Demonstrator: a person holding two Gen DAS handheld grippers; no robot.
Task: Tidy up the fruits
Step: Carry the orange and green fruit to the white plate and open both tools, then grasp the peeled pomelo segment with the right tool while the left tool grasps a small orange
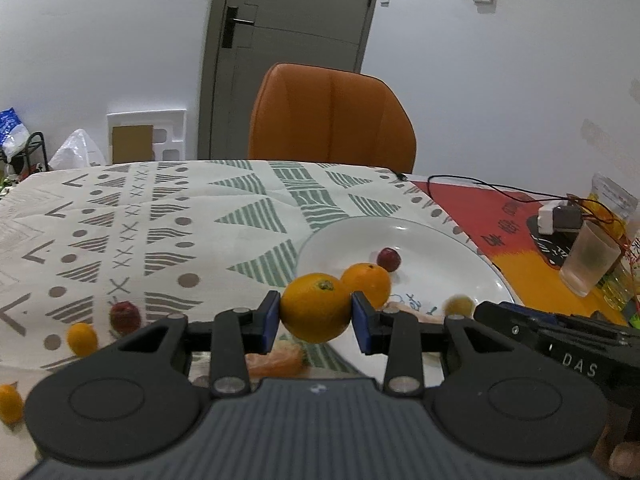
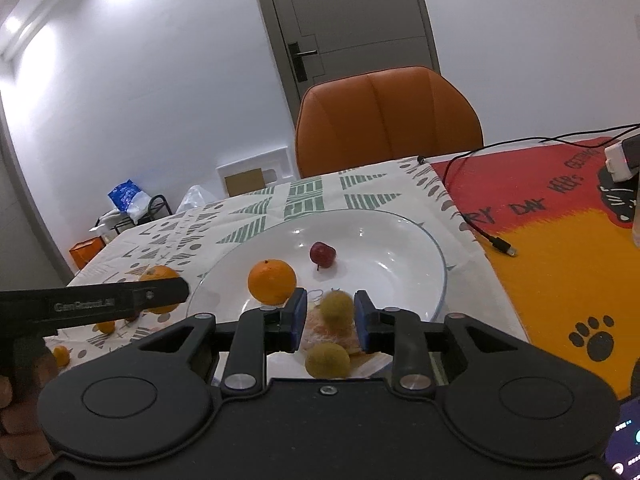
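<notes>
Orange [image 1: 316,307] clamped in left tool [image 1: 316,322] (level, beside plate [image 1: 440,248]).

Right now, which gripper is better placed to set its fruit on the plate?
Right. The right gripper holds a small yellow-green fruit already over the white plate; the left gripper holds its orange near the plate's edge.

Bare white plate rim [image 2: 400,256] at frame right lay free for me; an orange [image 2: 272,282] and red fruit [image 2: 322,255] blocked centre-left.
</notes>
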